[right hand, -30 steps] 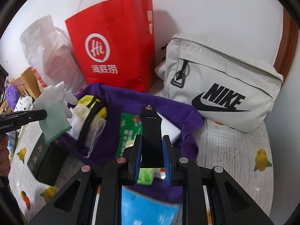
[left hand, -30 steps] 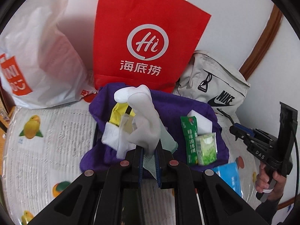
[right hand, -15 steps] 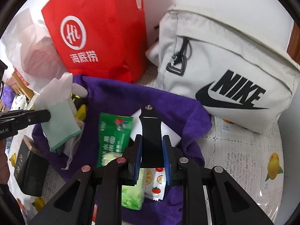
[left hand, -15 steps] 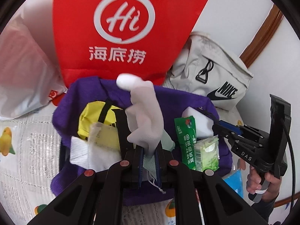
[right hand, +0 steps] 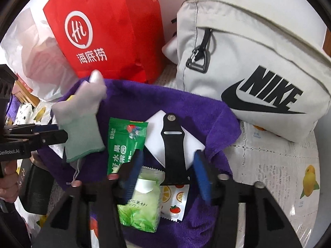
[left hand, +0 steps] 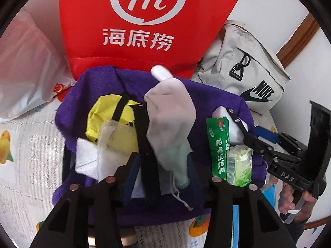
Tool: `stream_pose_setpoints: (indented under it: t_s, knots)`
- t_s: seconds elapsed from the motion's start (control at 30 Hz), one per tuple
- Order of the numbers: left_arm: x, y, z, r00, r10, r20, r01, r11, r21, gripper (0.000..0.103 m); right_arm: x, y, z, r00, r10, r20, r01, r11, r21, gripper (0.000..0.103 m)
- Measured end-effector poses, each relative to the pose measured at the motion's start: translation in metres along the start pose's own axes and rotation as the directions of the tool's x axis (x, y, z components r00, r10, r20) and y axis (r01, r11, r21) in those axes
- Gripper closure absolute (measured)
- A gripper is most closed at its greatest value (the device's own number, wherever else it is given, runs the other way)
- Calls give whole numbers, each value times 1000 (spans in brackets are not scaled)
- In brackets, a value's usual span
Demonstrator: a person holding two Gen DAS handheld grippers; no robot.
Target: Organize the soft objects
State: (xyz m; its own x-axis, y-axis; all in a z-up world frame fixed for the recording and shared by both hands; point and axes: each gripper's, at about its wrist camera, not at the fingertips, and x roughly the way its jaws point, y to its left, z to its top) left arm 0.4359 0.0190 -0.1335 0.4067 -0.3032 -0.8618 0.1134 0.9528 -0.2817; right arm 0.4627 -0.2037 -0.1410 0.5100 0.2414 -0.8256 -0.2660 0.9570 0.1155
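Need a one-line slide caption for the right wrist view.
Right hand-held gripper open around a black strap on the purple towel.

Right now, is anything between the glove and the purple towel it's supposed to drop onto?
Yes. Under the glove on the purple towel lie a black strap and a white cloth.

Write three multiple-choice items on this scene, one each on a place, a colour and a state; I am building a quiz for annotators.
1. The black strap lies on:
A. the purple towel
B. a white block
C. the red bag

2. The cloth under the snack packets is:
A. purple
B. grey
C. yellow

3. The right hand-held gripper is:
A. shut on the strap
B. shut on a packet
C. open, strap between its fingers

Answers:
1 B: white block shows on both sides of the strap.
2 A: purple towel.
3 C: blue pads stand clear of the strap.
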Motion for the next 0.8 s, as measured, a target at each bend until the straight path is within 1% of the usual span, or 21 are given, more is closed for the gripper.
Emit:
stream_pose_setpoints:
  t_s: [0.03, 0.17, 0.2, 0.23, 0.3, 0.33, 0.4, 0.47, 0.53, 0.67, 0.77, 0.8]
  knots:
    - [-3, -1, -2, 1000, 12, -1, -12, 1000, 4, 52, -3, 1, 0, 1000, -5, 4, 5, 1000, -3, 47]
    - [-19, -5, -9, 999, 50, 5, -50, 998, 22, 48, -22, 7, -4, 1000, -15, 13, 15, 1000, -9, 45]
    - [-24, -6, -12, 998, 57, 9, -57, 998, 27, 45, -28, 9, -6, 1000, -16, 18, 16, 1000, -7, 42]
    - [-30, -8, -15, 998, 67, 17, -67, 997, 34, 43, -34, 10, -9, 1000, -16, 25, 16, 1000, -5, 39]
    - [-41, -12, -20, 995, 98, 35, -99, 994, 47, 42, -43, 13, -13, 999, -19, 37, 19, 1000, 1, 36]
    - [-48, -14, -24, 992, 118, 45, -120, 991, 54, 40, -48, 14, -15, 999, -21, 44, 20, 1000, 3, 36]
    - [-59, -18, -30, 989, 134, 61, -138, 989, 61, 37, -57, 15, -21, 999, -22, 49, 22, 1000, 6, 34]
    - [-73, -21, -38, 987, 141, 82, -147, 987, 64, 33, -66, 20, -28, 998, -27, 48, 26, 1000, 16, 33]
    - [-85, -24, -46, 984, 145, 100, -152, 986, 68, 26, -73, 24, -37, 999, -29, 44, 28, 999, 28, 31]
    - [-104, -30, -63, 977, 174, 126, -183, 981, 70, 22, -89, 34, -60, 998, -42, 36, 41, 999, 36, 30]
    - [-119, -32, -79, 972, 189, 142, -199, 978, 61, 17, -103, 39, -76, 998, -52, 41, 51, 998, 43, 24]
    - [-124, -32, -85, 971, 190, 147, -201, 978, 57, 14, -108, 41, -82, 997, -55, 46, 52, 998, 46, 21]
